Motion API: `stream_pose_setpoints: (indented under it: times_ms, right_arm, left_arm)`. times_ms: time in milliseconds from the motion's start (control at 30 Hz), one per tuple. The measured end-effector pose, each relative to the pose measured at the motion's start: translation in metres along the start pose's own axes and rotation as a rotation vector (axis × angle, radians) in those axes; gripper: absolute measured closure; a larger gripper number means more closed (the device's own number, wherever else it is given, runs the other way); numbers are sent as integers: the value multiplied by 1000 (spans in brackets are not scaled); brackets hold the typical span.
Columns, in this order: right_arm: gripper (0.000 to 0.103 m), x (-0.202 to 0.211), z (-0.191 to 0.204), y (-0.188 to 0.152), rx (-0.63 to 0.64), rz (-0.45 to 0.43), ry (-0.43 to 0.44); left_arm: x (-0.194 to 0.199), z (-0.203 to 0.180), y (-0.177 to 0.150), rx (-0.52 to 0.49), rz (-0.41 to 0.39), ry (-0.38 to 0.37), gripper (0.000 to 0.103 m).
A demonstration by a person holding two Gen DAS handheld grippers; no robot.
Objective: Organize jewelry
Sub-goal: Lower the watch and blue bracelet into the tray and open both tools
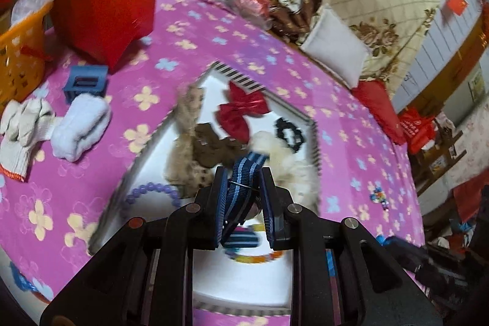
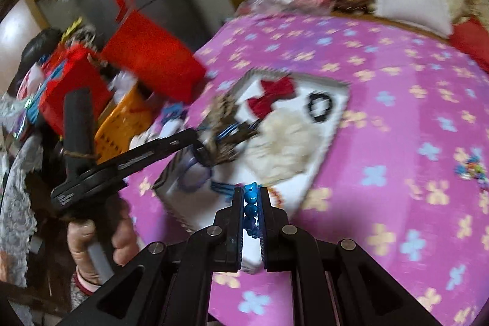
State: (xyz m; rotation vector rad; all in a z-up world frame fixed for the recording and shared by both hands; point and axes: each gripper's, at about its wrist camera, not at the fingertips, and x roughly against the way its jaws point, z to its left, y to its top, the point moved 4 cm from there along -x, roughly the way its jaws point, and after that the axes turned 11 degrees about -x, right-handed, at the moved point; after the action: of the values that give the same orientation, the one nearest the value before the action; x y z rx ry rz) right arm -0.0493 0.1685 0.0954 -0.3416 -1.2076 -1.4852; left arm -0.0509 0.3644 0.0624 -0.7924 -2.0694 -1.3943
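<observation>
Above the white tray on the pink floral cloth, the left gripper grips a blue striped strap — the right gripper pinches blue beads.

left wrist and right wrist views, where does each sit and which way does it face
Left wrist: on the left tongs, looking down at the white tray; tongs shut on a blue striped strap.
Right wrist: on the right tongs, facing the tray from its other side; shut on blue bead charms; left hand shows.
Shared: tray, red bow, pink floral cloth.
</observation>
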Motion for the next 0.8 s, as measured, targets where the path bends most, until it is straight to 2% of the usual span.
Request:
stream_pose_setpoints:
  times_ms: [133,167,200,300,400,533,633,733,800]
  right_arm:
    - [95,-42,24,-8,43,76,19]
    - [95,-53,27,-11,45,95,27]
    - [95,-63,29,-13,43,114,38]
    - [95,-86,30,-22,32,169,72]
    - [95,-104,25,-32,43,191,34]
    - [95,-113,12,-40,55,187,-49]
    - [95,-112,3,-43,68,187,-95]
    - [86,-103,2,-41,87,172,-102]
    - [70,-91,2,-40,96,141,-105]
  left_arm:
    - [-18,24,-11,4,63,62,83]
    - [-20,27,-13,3,72,73,86]
    - [-21,31,-15,2,77,88,90]
    - [-21,44,-19,38,77,92,91]
    - [-17,51,-19,74,53,63,91]
    - [-7,47,-14,65,-2,44,89]
    - [-9,42,-14,58,7,21,85]
    - [-18,34,-15,57,36,-30,85]
    - [-21,28,-16,45,50,-55,85]
